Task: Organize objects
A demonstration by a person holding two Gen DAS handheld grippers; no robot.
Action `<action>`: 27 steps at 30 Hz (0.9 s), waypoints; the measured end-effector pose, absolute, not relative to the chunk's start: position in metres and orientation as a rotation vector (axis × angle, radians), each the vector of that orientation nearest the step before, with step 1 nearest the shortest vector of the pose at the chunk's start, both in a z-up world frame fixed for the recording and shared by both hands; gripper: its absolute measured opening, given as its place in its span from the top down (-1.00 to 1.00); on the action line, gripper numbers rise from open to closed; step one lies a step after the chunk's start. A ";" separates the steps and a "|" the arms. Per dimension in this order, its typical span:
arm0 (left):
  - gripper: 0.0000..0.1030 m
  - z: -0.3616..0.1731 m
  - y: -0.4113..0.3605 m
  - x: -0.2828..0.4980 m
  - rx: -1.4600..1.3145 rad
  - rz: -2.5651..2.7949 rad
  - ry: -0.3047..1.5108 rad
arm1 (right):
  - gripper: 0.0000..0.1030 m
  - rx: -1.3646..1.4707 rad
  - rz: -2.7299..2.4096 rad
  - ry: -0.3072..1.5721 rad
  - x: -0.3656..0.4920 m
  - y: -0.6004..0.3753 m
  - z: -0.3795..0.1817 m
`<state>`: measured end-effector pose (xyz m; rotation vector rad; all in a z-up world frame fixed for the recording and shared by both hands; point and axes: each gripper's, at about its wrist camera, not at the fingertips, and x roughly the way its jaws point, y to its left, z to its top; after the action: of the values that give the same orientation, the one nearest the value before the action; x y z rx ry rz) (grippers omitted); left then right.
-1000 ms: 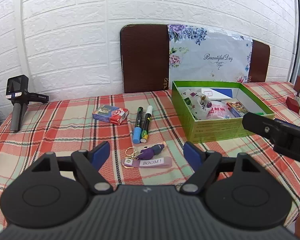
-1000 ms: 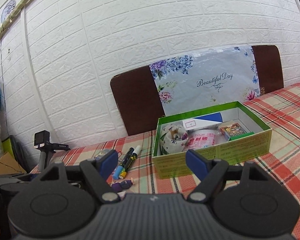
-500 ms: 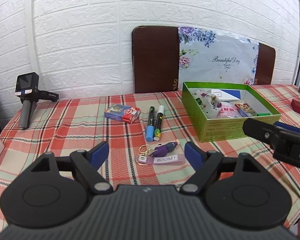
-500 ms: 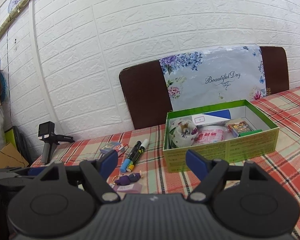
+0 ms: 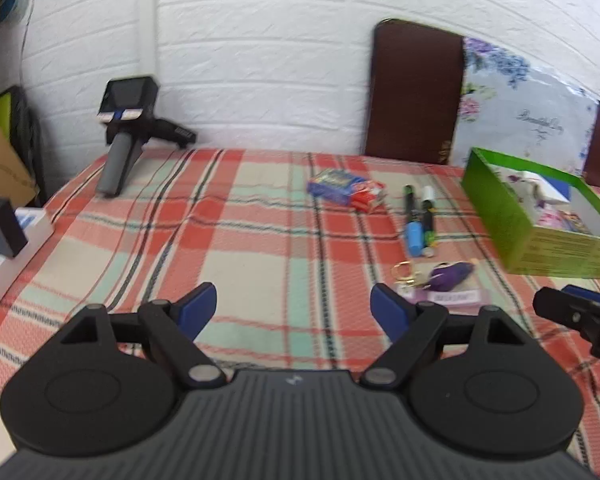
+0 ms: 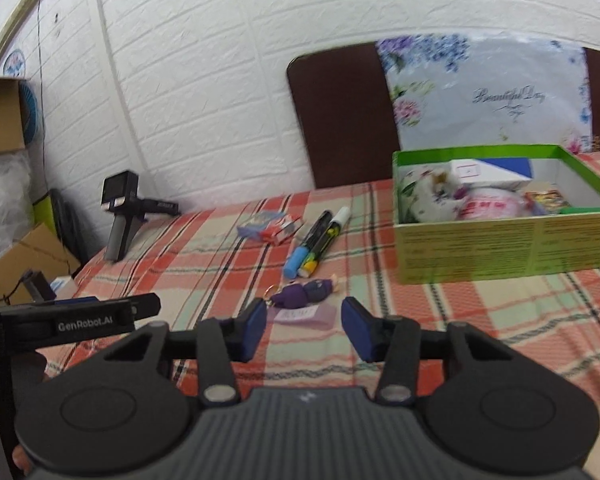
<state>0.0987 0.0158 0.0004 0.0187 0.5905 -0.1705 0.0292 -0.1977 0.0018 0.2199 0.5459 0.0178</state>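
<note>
Right gripper point(image 6: 303, 328) hovering low over plaid tablecloth point(image 6: 499, 312), blue pads point(image 6: 357, 328) spread apart, nothing between. Purple keychain point(image 6: 305, 294) with pale tag lying just ahead of gap. Two markers point(image 6: 317, 240) lying side by side beyond it; small blue-red box point(image 6: 270, 229) resting left of markers. Green box point(image 6: 503, 240) sitting right, holding assorted items. Left gripper body point(image 6: 68, 320) showing at left edge.

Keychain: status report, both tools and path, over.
Left tool open, empty. Right tool open, lined up on purple keychain. Keychain flat on cloth, untouched. Nothing between.
</note>
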 end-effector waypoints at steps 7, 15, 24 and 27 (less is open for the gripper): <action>-0.66 -0.011 0.039 0.113 -0.073 -0.158 0.655 | -0.10 0.202 -0.035 0.645 0.099 -0.197 -0.031; -0.66 -0.016 0.042 0.118 -0.099 -0.187 0.681 | 0.59 0.446 0.092 0.719 0.143 -0.214 -0.051; -0.66 -0.012 0.033 0.122 -0.149 -0.278 0.702 | 0.72 0.204 0.226 0.715 0.093 -0.181 -0.041; -0.66 -0.013 0.027 0.124 -0.143 -0.298 0.713 | 0.03 0.058 0.185 0.608 0.086 -0.175 -0.026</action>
<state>0.1243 0.0266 -0.0131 -0.1425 0.7131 -0.2981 0.0856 -0.1750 -0.0265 0.0580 0.6075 0.1846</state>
